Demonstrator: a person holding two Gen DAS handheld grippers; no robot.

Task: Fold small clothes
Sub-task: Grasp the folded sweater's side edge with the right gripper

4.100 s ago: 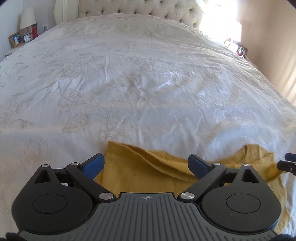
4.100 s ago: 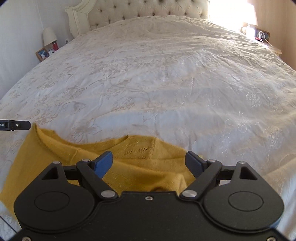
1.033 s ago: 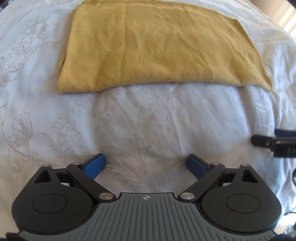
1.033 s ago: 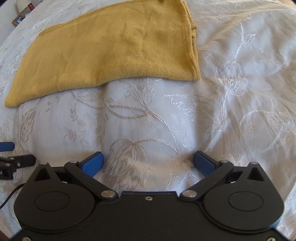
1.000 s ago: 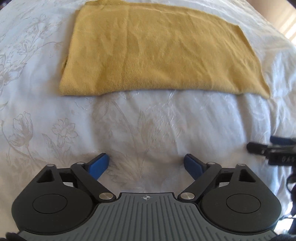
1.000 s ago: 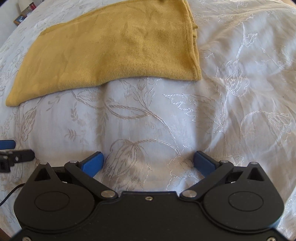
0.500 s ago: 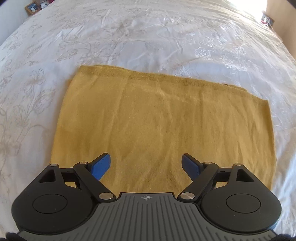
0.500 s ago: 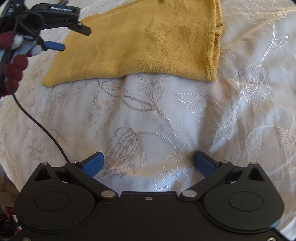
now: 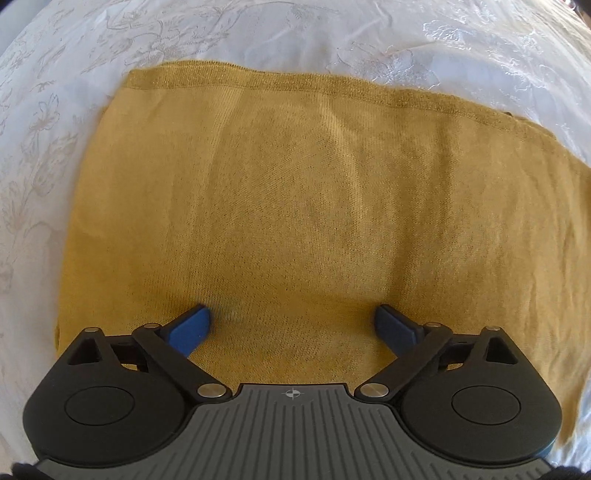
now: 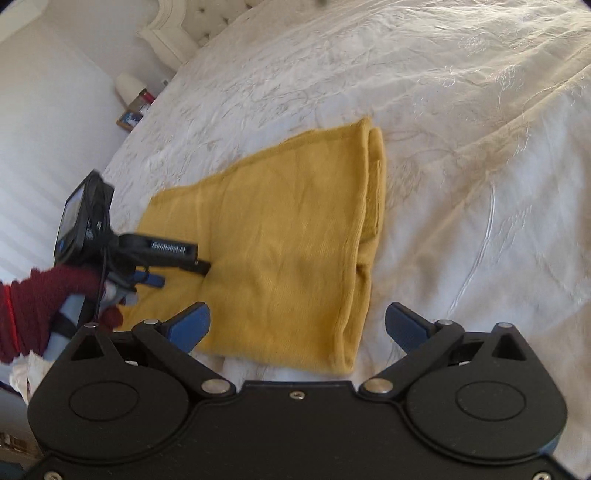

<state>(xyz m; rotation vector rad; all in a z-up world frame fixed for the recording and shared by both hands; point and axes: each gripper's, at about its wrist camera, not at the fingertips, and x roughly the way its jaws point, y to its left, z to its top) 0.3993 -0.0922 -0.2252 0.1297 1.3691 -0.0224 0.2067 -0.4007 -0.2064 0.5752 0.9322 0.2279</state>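
A mustard-yellow knit garment (image 9: 314, 203) lies folded flat on the white embroidered bedspread (image 9: 258, 29). My left gripper (image 9: 293, 317) points steeply down just over the garment's near part. Its jaws are opening, and only flat fabric lies beneath them, nothing pinched. In the right wrist view the garment (image 10: 280, 240) shows its folded edge on the right. There my left gripper (image 10: 181, 273), held by a hand in a dark red glove (image 10: 37, 306), sits at the garment's left side. My right gripper (image 10: 297, 317) hovers open above the garment's near right corner, holding nothing.
The bedspread (image 10: 461, 147) stretches far beyond and to the right of the garment. A tufted headboard (image 10: 173, 33) stands at the back. A nightstand with a lamp (image 10: 127, 86) and a picture frame (image 10: 129, 120) is at the far left.
My left gripper has dropped closer onto the garment and its jaws have spread wider. My right gripper has lifted and tilted up, moving in over the garment's near right corner.
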